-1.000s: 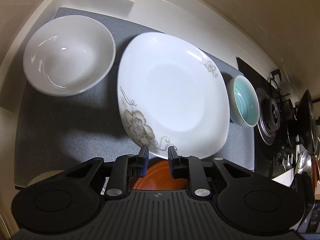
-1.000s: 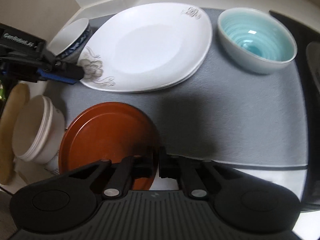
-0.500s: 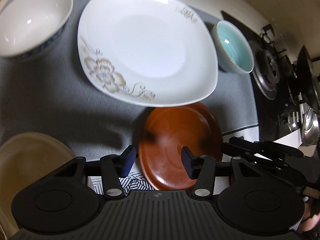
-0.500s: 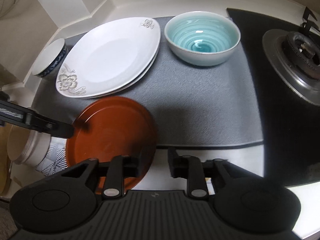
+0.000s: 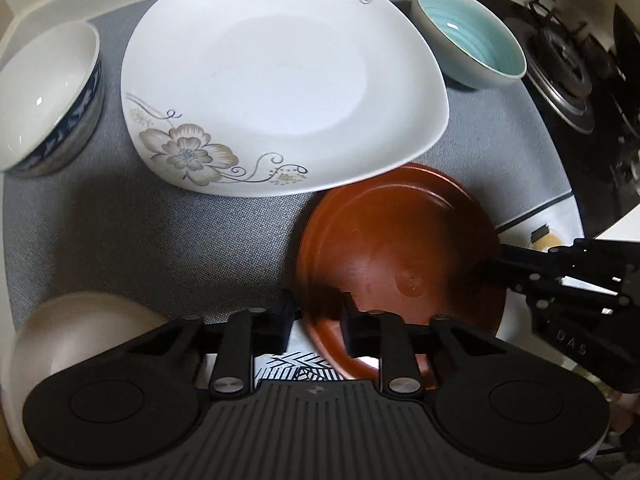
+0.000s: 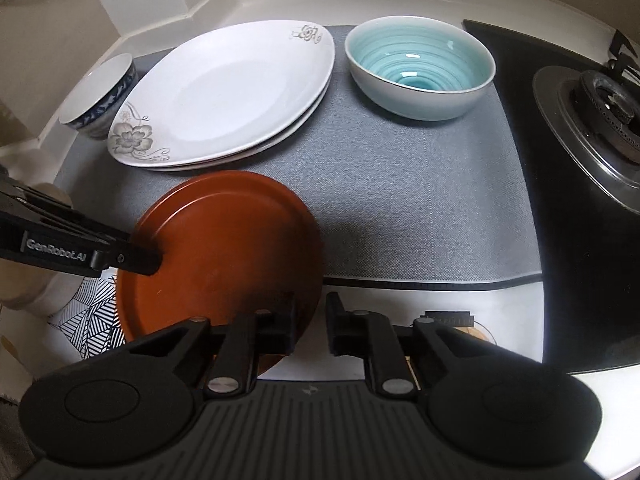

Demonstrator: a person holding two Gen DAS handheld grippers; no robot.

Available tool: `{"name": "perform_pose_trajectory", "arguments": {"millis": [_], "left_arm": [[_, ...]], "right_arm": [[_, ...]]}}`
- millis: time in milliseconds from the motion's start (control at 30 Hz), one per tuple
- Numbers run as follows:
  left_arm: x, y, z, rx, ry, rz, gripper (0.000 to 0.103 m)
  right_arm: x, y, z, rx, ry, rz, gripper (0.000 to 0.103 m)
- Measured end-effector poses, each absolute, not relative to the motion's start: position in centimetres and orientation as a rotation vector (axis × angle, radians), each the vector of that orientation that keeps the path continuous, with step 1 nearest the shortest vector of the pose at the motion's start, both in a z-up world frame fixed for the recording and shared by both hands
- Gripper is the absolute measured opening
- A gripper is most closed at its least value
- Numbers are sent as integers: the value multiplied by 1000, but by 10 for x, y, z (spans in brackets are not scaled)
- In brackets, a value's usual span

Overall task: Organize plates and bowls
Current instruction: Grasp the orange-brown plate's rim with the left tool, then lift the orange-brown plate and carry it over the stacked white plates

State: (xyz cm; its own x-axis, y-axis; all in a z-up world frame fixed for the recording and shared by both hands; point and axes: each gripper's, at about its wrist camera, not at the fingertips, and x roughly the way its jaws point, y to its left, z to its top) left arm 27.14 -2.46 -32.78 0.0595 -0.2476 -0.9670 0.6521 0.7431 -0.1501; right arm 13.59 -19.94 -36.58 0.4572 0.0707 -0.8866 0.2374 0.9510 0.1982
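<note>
Left wrist view
Left claw (image 5: 314,322): reached forward low over the near edge of the grey mat (image 5: 160,240), fingers level; spread part-way, with the near-left rim of the brown plate (image 5: 400,264) lying between them. Whether either finger touched the rim could not be told.
Brown plate: near-right of the floral plate (image 5: 280,80), its far edge tucked just under that plate's rim, its near edge hanging off the mat over a black-and-white patterned sheet (image 5: 304,364).
Right claw (image 5: 496,270): entered from the right, its tip at the brown plate's right rim; grip not readable here.
Other dishes: blue-patterned bowl (image 5: 44,100) left of the floral plate; teal bowl (image 5: 468,36) to its far right; cream bowl (image 5: 80,344) near-left of it.

Right wrist view
Right claw (image 6: 310,324): held low and level at the near edge of the surface (image 6: 440,300); spread part-way, the brown plate's (image 6: 224,248) near-right rim between its fingers, nothing pinched.
Left claw (image 6: 148,256): came in from the left, tip at the brown plate's left rim.
Floral plate (image 6: 224,92): stacked on a second white plate (image 6: 296,124), just beyond the brown plate.
Teal bowl (image 6: 420,68): right of the floral plate, upright on the mat (image 6: 400,200).
Stove burner (image 6: 600,120): far right of the floral plate.
</note>
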Motion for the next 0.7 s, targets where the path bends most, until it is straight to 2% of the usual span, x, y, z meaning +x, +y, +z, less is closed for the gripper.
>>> {"name": "perform_pose_trajectory", "arguments": {"millis": [267,700], "left_arm": [[265,-14,-301,294,1359,-709,18],[246,-4,-214,313,1126,-706,18]], "right_arm": [[124,-202,-340,327,1050,-119,11],[114,-199,-272,336,942,-107,12]]}}
